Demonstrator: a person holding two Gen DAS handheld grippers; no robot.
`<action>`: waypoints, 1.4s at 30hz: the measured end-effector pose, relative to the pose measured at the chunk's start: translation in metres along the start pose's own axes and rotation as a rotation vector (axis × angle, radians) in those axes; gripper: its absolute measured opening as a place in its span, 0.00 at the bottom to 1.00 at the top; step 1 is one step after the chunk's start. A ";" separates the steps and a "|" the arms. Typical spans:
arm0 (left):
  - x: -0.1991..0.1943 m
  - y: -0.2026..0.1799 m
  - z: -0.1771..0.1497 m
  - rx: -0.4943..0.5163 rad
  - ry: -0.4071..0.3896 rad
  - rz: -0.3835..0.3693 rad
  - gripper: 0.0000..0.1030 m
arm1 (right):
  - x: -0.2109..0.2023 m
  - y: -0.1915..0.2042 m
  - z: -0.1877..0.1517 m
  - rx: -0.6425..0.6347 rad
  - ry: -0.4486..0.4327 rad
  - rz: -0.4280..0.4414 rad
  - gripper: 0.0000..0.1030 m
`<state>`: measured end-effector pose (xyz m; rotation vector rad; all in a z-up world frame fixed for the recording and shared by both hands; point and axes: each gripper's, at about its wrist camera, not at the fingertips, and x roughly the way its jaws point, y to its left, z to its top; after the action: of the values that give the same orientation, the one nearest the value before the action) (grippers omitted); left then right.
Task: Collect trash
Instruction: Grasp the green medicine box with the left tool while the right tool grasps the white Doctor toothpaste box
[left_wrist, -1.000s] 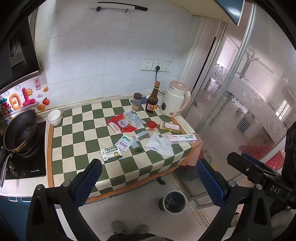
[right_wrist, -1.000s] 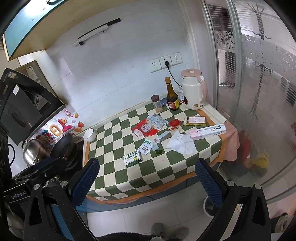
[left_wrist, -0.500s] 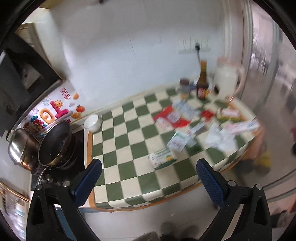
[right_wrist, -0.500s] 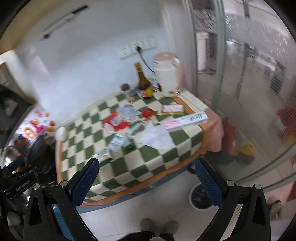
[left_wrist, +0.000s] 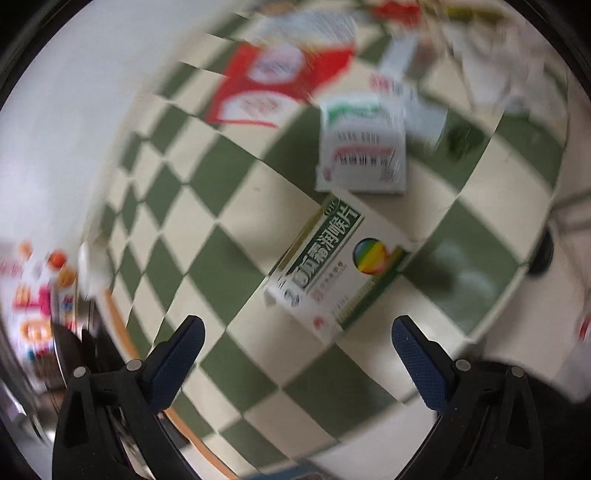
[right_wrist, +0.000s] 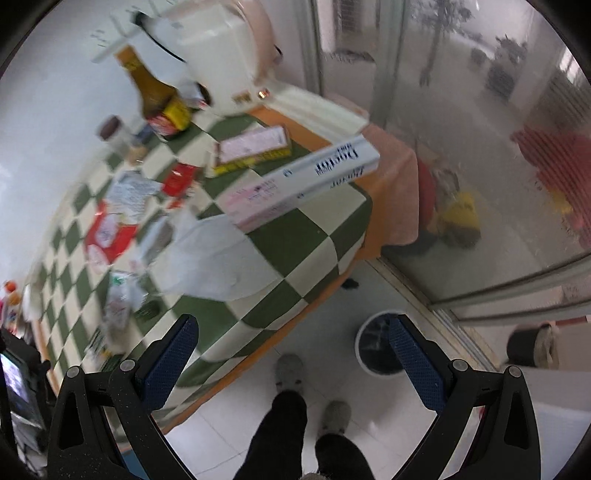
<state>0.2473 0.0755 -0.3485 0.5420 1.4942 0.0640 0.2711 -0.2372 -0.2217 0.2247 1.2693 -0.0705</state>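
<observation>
A green and white medicine box (left_wrist: 332, 269) lies on the checkered tablecloth (left_wrist: 221, 266), just ahead of my open, empty left gripper (left_wrist: 295, 343). Beyond it lie a white packet (left_wrist: 364, 147), a red wrapper (left_wrist: 273, 85) and crumpled white tissue (left_wrist: 498, 62). In the right wrist view my right gripper (right_wrist: 291, 343) is open and empty, near the table's front right corner. Ahead of it lie the white tissue (right_wrist: 214, 258), a long pink and white box (right_wrist: 303, 181) and a red wrapper (right_wrist: 107, 232). A trash bin (right_wrist: 376, 347) stands on the floor by the right fingertip.
A white kettle (right_wrist: 225, 55), a brown bottle (right_wrist: 155, 92) and a small jar (right_wrist: 114, 136) stand at the table's far end. A glass sliding door (right_wrist: 480, 147) runs along the right. The person's feet (right_wrist: 291, 373) are on the tiled floor. Both views are blurred.
Both grippers have moved in close to the table. The left has dropped towards the medicine box. The right has swung down towards the table's right corner and the bin.
</observation>
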 end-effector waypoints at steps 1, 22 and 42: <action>0.007 0.000 0.003 0.027 0.006 -0.009 1.00 | 0.009 0.003 0.004 0.003 0.020 -0.007 1.00; -0.002 0.057 0.078 -0.381 -0.020 -0.272 0.26 | 0.145 -0.033 0.117 0.555 0.160 -0.036 1.00; 0.033 0.081 0.071 -0.320 0.007 -0.438 0.65 | 0.131 0.007 0.133 0.428 0.061 0.006 0.51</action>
<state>0.3418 0.1379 -0.3498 -0.0467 1.5417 -0.0375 0.4363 -0.2484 -0.3084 0.6021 1.3038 -0.3335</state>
